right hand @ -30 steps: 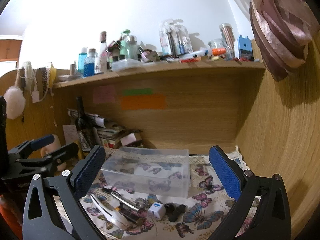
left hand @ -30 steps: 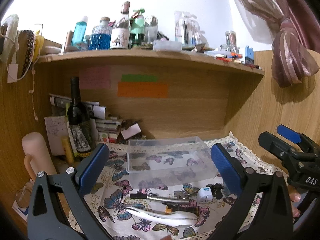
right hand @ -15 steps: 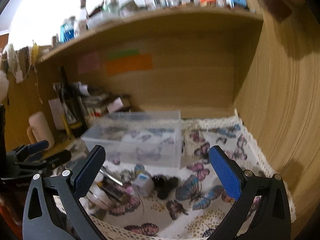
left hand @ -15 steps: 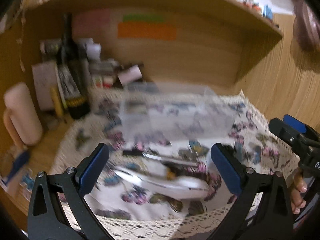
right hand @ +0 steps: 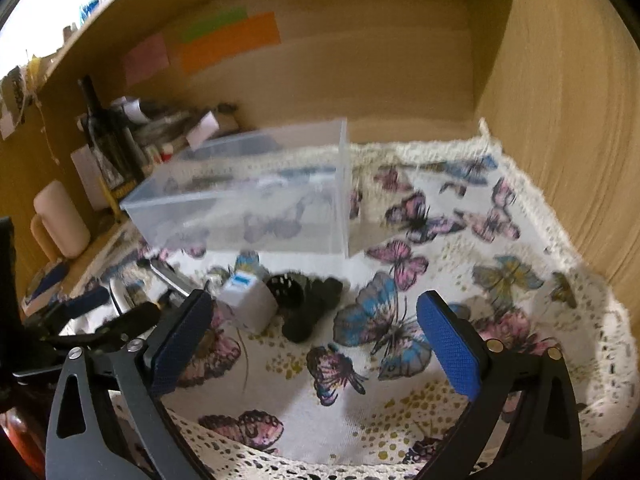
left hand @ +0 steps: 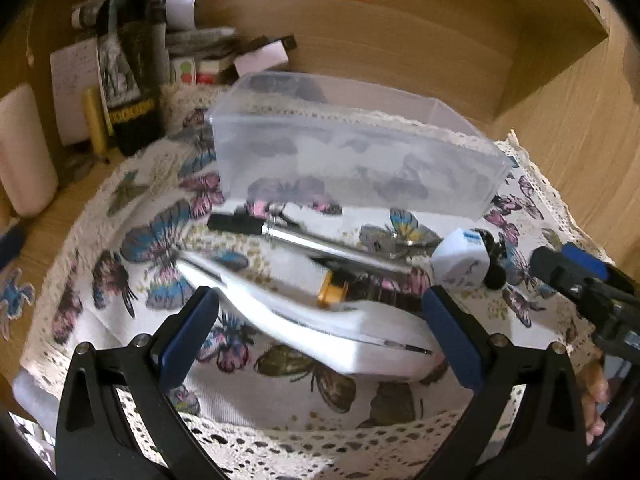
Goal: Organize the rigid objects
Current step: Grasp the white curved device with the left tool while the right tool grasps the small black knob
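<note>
Wooden alcove; table under butterfly cloth [left hand: 132,248]. Clear bin [left hand: 352,160] at rear, empty. White long-handled tool [left hand: 320,320] lies crosswise between left gripper [left hand: 320,332] fingers, spread wide, untouched. Right gripper [right hand: 314,340]: closing slightly, nothing between; white cube [right hand: 250,300] ahead-left.

The cloth [right hand: 460,240], which fills the middle and lower frame, is white with pink, blue and olive butterflies and a cream lace border. On it, a clear frosted box [left hand: 352,160] sits at centre, and below it lie a white cube with a blue mark [left hand: 460,260], a silver tool with a black end [left hand: 304,240] and a white utensil [left hand: 320,328]. Blue pads [right hand: 448,344] line black gripper fingers low in the frame, and orange [right hand: 228,42], green and pink paper strips mark the tan wood at upper left.
</note>
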The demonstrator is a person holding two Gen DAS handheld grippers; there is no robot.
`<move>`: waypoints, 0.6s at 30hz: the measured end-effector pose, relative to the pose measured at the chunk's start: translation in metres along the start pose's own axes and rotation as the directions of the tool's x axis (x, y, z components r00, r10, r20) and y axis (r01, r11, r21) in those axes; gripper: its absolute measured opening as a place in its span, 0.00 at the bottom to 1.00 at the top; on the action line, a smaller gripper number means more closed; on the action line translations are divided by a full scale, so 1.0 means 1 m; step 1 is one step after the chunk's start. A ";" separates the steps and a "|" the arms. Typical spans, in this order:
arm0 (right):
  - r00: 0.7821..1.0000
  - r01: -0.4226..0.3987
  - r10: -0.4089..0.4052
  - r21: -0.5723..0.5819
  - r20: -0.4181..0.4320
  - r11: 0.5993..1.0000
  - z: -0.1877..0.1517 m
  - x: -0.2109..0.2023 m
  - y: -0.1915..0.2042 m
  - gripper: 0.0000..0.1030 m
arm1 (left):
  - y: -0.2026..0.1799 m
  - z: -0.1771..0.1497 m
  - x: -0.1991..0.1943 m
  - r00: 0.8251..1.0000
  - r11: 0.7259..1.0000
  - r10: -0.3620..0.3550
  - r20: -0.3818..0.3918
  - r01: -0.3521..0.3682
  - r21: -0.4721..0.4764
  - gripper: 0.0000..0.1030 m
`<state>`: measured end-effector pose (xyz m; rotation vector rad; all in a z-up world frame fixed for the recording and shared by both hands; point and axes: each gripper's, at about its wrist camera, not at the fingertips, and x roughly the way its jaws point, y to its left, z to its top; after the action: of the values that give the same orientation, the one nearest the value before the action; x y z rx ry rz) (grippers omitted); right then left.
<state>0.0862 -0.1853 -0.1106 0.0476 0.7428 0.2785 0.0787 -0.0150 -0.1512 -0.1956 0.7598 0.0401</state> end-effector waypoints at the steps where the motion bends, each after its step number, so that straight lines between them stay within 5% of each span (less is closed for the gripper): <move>1: 1.000 -0.003 0.003 -0.002 -0.017 1.000 -0.001 0.003 -0.001 0.91 | 0.004 -0.001 -0.002 1.000 1.000 -0.003 0.000 0.003 -0.007 1.00; 15: 0.991 0.020 -0.024 -0.031 -0.129 0.999 -0.002 0.022 -0.009 0.56 | 0.050 -0.020 -0.035 0.996 0.996 0.085 0.024 -0.084 -0.025 0.99; 18: 0.991 0.023 -0.025 -0.018 -0.134 1.000 0.004 0.024 -0.010 0.53 | 0.048 -0.020 -0.032 0.999 0.998 0.047 0.010 -0.047 -0.029 0.89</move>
<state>0.1082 -0.1879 -0.1250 0.0043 0.8738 0.2665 0.0367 0.0298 -0.1515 -0.2046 0.7534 0.0966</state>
